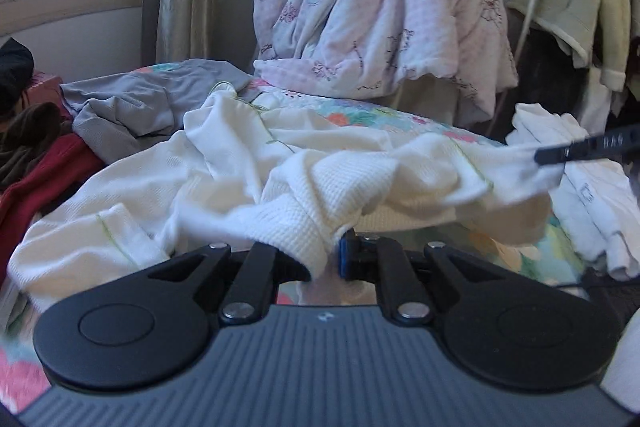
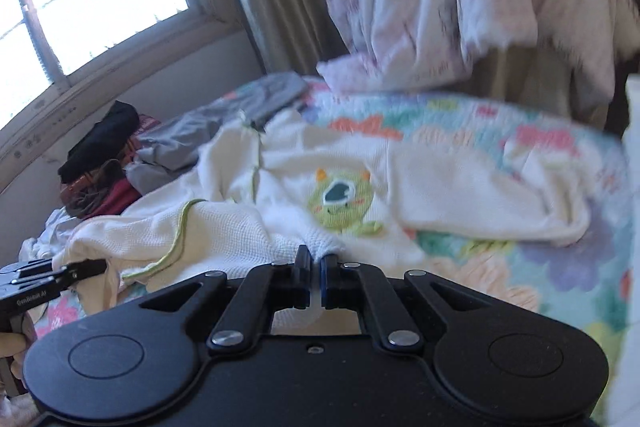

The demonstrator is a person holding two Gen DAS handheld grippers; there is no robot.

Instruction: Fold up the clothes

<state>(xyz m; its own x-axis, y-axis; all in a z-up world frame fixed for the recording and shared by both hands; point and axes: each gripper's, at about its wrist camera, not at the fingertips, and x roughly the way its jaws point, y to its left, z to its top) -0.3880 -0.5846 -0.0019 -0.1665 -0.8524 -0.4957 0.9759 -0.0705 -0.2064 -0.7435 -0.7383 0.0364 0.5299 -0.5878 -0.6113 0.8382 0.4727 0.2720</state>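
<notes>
- The white waffle-knit garment [image 2: 352, 163] lies rumpled on the bed's flowered quilt [image 2: 560, 259], its green monster patch [image 2: 340, 203] facing up and one sleeve trailing off to the right in the right wrist view.
- The left gripper [image 1: 334, 247] is pressed together on a bunched fold of the garment's edge; the cloth wraps over its left finger.
- The right gripper [image 2: 314, 263] is likewise pinched shut on a small peak of the same cloth, just below the patch.
- The step in hand looks like lifting the garment by two points to spread it flat before folding.
- To do this well, both hands should probably rise evenly and draw apart until the cloth hangs without twists, so the front stays outward.
- The left gripper holds a thick wad, which may hide a second layer; a light shake could free it.
- The grey garment [image 1: 132, 103] and red cloth [image 1: 48, 179] sit near the far side, so the white one is best laid down on the bare quilt, clear of them.
</notes>
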